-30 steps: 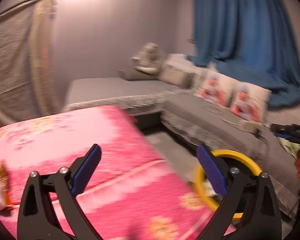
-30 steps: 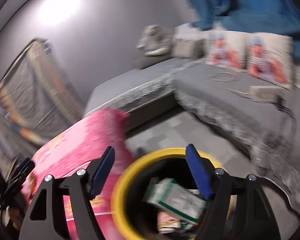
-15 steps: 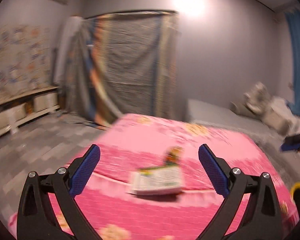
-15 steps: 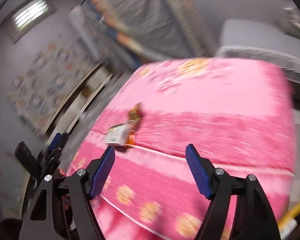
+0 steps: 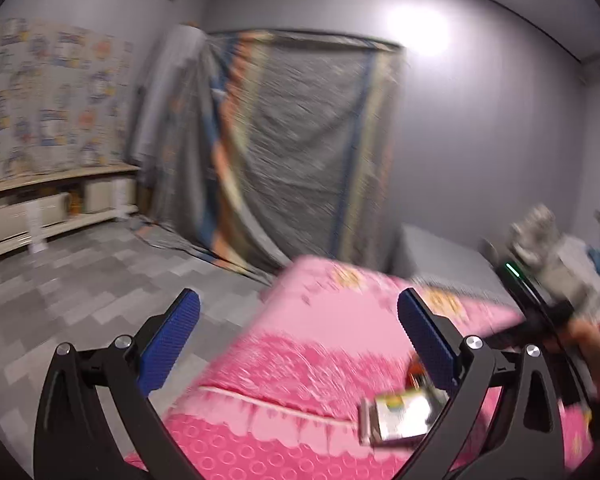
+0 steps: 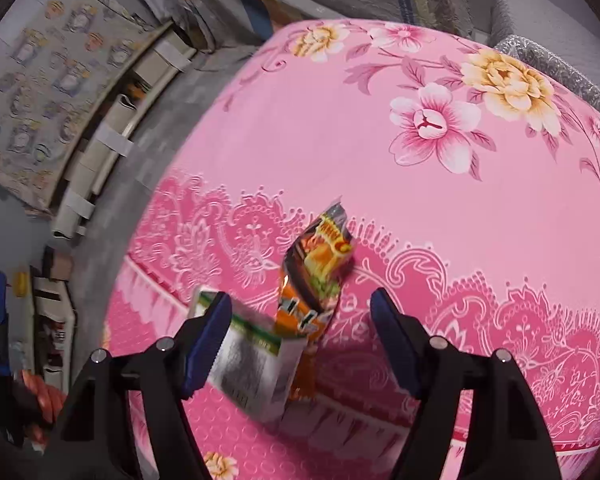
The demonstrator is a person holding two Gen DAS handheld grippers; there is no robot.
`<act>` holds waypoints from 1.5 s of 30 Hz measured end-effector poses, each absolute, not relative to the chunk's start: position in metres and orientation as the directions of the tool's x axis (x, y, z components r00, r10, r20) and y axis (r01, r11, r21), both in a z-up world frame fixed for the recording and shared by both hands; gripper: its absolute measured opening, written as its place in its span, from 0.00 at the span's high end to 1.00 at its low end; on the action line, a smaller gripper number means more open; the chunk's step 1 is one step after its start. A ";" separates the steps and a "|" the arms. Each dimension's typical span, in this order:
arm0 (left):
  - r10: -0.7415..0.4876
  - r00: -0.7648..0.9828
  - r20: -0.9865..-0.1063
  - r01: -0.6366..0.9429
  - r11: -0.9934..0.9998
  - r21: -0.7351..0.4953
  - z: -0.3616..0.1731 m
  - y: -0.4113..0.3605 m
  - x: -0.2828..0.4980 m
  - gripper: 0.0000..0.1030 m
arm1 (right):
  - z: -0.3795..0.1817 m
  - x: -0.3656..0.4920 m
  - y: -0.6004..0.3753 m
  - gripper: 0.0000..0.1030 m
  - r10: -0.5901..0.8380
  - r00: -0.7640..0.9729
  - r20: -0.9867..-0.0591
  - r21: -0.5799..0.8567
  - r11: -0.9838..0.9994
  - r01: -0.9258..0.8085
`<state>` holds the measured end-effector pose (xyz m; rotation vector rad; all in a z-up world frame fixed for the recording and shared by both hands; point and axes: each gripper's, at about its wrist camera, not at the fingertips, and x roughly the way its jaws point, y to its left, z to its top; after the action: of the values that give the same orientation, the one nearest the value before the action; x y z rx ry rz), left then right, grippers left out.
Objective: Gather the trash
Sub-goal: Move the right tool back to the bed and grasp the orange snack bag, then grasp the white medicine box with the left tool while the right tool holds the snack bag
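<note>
An orange snack wrapper [image 6: 318, 276] and a white-and-green carton [image 6: 252, 364] lie together on a pink flowered bedspread [image 6: 420, 128]. My right gripper [image 6: 300, 336] hovers over them, pointing steeply down, open, with the wrapper's lower end and the carton's right side between its blue pads, touching neither. My left gripper [image 5: 298, 340] is open and empty, aimed across the bed's corner. In the left wrist view the carton [image 5: 400, 418] sits low right, partly behind the right finger [image 5: 428, 344], with a bit of the wrapper [image 5: 416, 372] above it. A hand holding the other gripper [image 5: 548, 320] shows at right.
Grey tiled floor [image 5: 80, 280] lies left of the bed. A low shelf unit [image 5: 52, 208] runs along the left wall. A draped grey cloth [image 5: 300, 140] hangs at the back wall. A grey sofa [image 5: 440, 256] stands behind the bed.
Both grippers swung away from the yellow bin and sofa to the pink bed. The right one tipped down and closed in over the wrapper and carton; both stayed open.
</note>
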<state>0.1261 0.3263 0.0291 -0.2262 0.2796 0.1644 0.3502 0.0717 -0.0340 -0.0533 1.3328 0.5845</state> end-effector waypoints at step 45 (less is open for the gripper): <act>-0.425 0.605 -0.673 0.549 0.835 -0.034 -0.077 0.185 0.213 0.08 | 0.030 0.225 -0.094 0.77 0.665 0.178 -0.725 0.510 0.692 -0.510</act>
<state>0.2130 0.1848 -0.0766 0.1833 0.7275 -0.5667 0.2252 -0.0938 0.0304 0.1644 1.1143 0.8367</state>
